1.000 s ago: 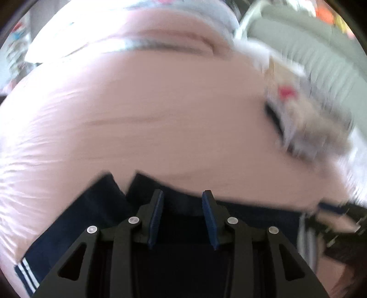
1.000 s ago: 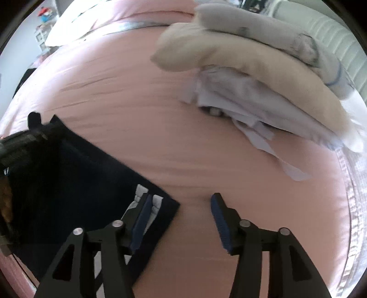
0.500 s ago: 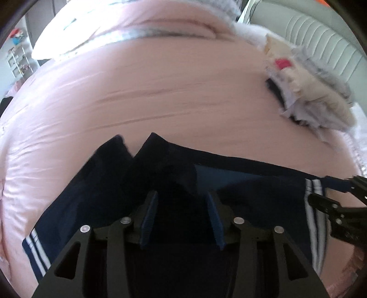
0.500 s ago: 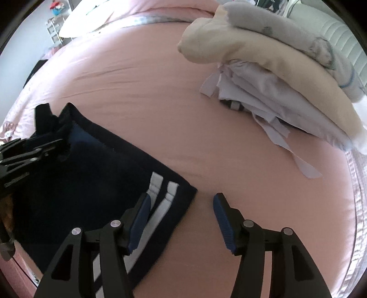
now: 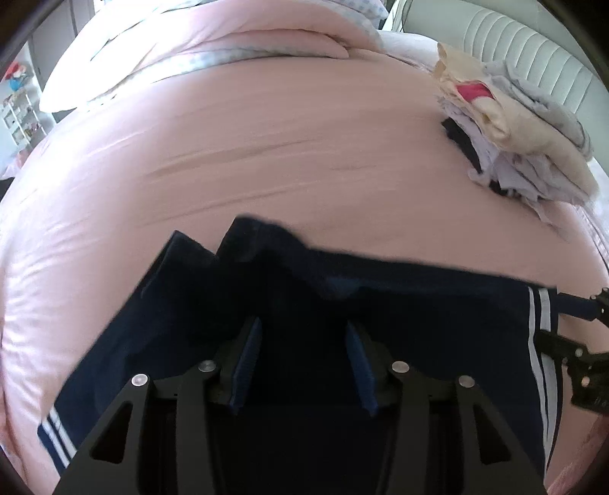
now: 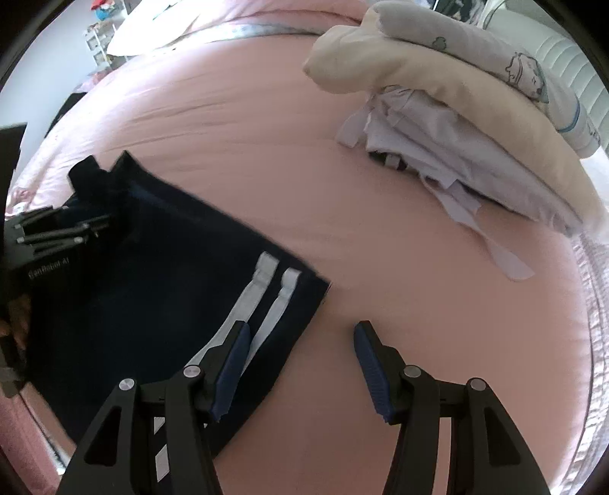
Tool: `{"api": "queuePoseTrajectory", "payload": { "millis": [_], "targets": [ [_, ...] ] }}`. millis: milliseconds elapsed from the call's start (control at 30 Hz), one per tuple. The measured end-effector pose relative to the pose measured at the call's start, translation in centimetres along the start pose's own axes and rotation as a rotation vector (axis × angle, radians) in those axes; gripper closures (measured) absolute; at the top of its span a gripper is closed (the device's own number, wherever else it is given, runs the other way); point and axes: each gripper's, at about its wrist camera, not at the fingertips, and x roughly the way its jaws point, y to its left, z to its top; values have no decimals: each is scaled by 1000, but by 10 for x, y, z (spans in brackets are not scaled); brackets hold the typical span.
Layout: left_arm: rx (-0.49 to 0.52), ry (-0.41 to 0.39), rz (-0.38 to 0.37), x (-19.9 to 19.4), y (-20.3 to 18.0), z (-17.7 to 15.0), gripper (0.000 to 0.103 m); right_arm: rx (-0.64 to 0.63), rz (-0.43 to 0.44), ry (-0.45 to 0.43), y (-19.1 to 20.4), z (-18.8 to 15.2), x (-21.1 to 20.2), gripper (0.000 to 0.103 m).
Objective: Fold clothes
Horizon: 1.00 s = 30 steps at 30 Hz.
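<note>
- Here, at the far left of the left wrist view, a white shelf unit (image 5: 17,118) stands beyond the edge of the bed (image 5: 266,152), which is covered in a pink sheet.
- The navy shorts (image 5: 213,304) lie spread on the near part of the bed, with white stripes at the left hem and at the right side.
- The left tool (image 5: 302,354) hangs over the middle of the shorts, its blue-padded fingers parted with dark cloth showing between them; whether the pads touch the fabric cannot be told.
- A folded pink duvet (image 5: 266,30) lies across the far end of the bed.
- The right tool (image 6: 300,365) is wide open and grips nothing; its left finger sits over the striped edge of the shorts, and its right finger over bare sheet just beside that edge.
- To the right, well apart from the shorts, a pile of folded clothes (image 6: 468,125) rests on the bed, cream and grey pieces on top of crumpled white ones.
- A white ribbed headboard (image 5: 533,57) rises behind the pile.
</note>
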Motion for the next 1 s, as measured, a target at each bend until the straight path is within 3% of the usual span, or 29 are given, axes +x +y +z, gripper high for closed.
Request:
{"api": "queuePoseTrajectory", "payload": {
  "millis": [67, 167, 267, 367, 467, 567, 633, 667, 767, 900, 1000],
  "targets": [
    [-10, -6, -15, 9, 1, 14, 58, 25, -29, -15, 42, 11, 13, 42],
    [-72, -50, -64, 1, 9, 24, 58, 82, -28, -20, 37, 11, 14, 41],
    [-76, -92, -20, -13, 12, 21, 58, 47, -29, 10, 39, 5, 14, 38],
    [-48, 31, -47, -8, 10, -5, 58, -38, -44, 33, 42, -2, 12, 37],
    [32, 23, -9, -13, 0, -30, 58, 9, -38, 3, 33, -3, 4, 37],
    [32, 29, 22, -17, -3, -44, 57, 2, -38, -79, 33, -2, -8, 37],
    [19, 34, 17, -12, -2, -44, 57, -83, 19, 3, 46, -11, 3, 37],
    [20, 41, 16, -15, -4, -45, 57, -117, -1, 28, 51, -20, 6, 37],
    [40, 81, 20, -23, -7, -52, 57, -180, -19, 12, 56, -37, -5, 37],
    [90, 136, 20, -34, -11, -69, 56, -121, 109, 51, 26, -63, -23, 37],
    [79, 136, -15, -41, -6, -77, 56, -15, 99, -24, 2, -60, -38, 37]
  ]
}}
